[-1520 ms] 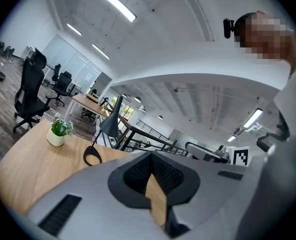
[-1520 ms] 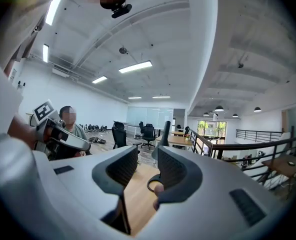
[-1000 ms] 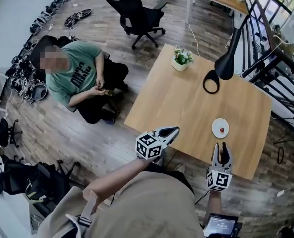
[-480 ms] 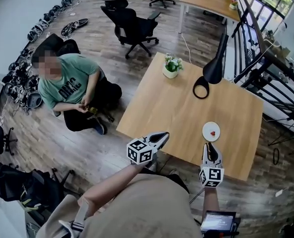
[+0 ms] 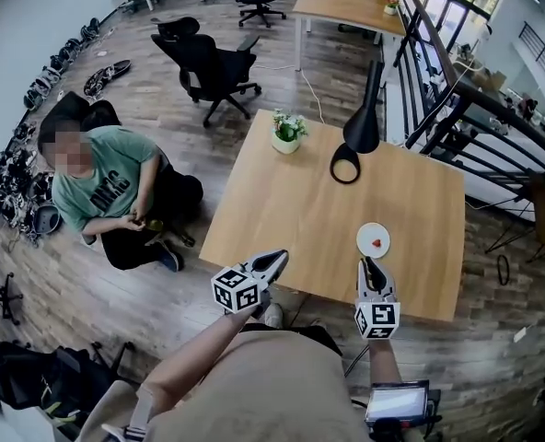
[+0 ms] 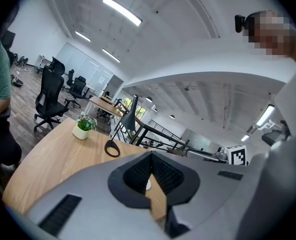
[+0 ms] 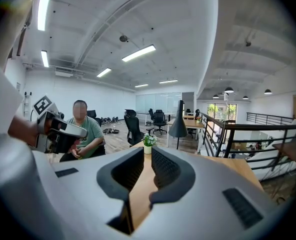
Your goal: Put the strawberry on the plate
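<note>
Head view: strawberry [image 5: 377, 243] sits on plate [image 5: 365, 234] by the worktop [image 5: 300, 201] front edge, just ahead of right hand-held gripper [image 5: 368, 266], jaws nearly together, empty.

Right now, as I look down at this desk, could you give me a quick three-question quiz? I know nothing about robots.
1. True or false: the strawberry lies on the white plate.
2. Which is nearer the plate, the left gripper or the right gripper?
3. The person in the green shirt is: A) standing, B) sitting on the floor, C) lying down.
Key: 1 true; 2 the right gripper; 3 B.
</note>
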